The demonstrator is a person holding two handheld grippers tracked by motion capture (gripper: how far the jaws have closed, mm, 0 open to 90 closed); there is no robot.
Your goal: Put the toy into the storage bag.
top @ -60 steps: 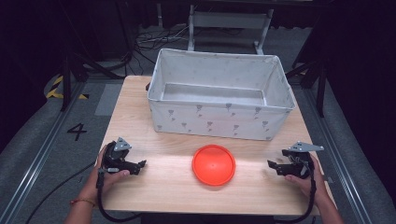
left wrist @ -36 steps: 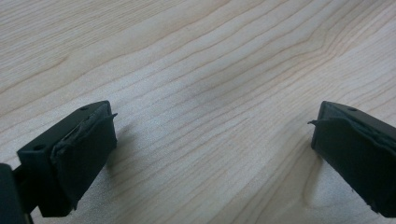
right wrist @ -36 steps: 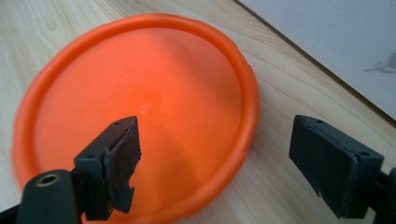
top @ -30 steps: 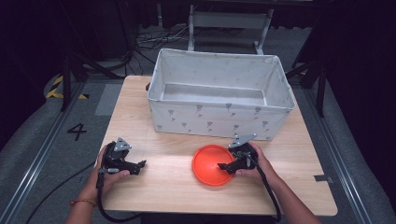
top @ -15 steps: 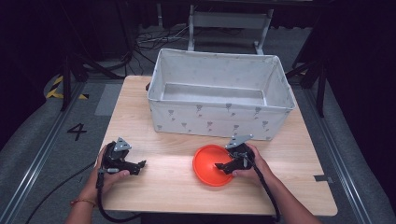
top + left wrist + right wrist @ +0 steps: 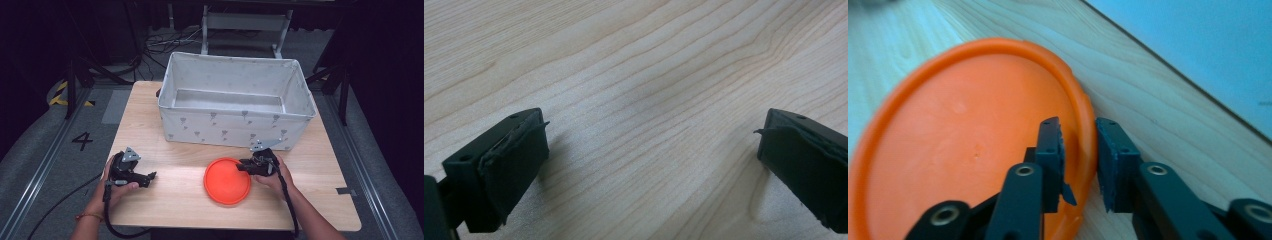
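1. At the near middle of the counter [image 6: 165, 165], we find the orange plate [image 6: 227, 180] lying in front of the white fabric bin [image 6: 235, 127] and apart from it.
2. The right gripper [image 6: 243, 165] has just been closing; its fingers [image 6: 1052, 150] now straddle the plate's right rim, one inside and one outside. We judge them clamped on it, though the outer pad's contact is not fully plain.
3. The left gripper [image 6: 150, 176] rests well apart from the plate, its fingers [image 6: 511, 160] spread wide over bare wood.
4. Risk: the hold takes only a narrow edge, so on lifting the plate could sag, pivot or slip out.
5. Risk: a low carry could knock the plate against the bin's front wall.
6. Orientation: the plate faces open side up; being round, it has no long axis.
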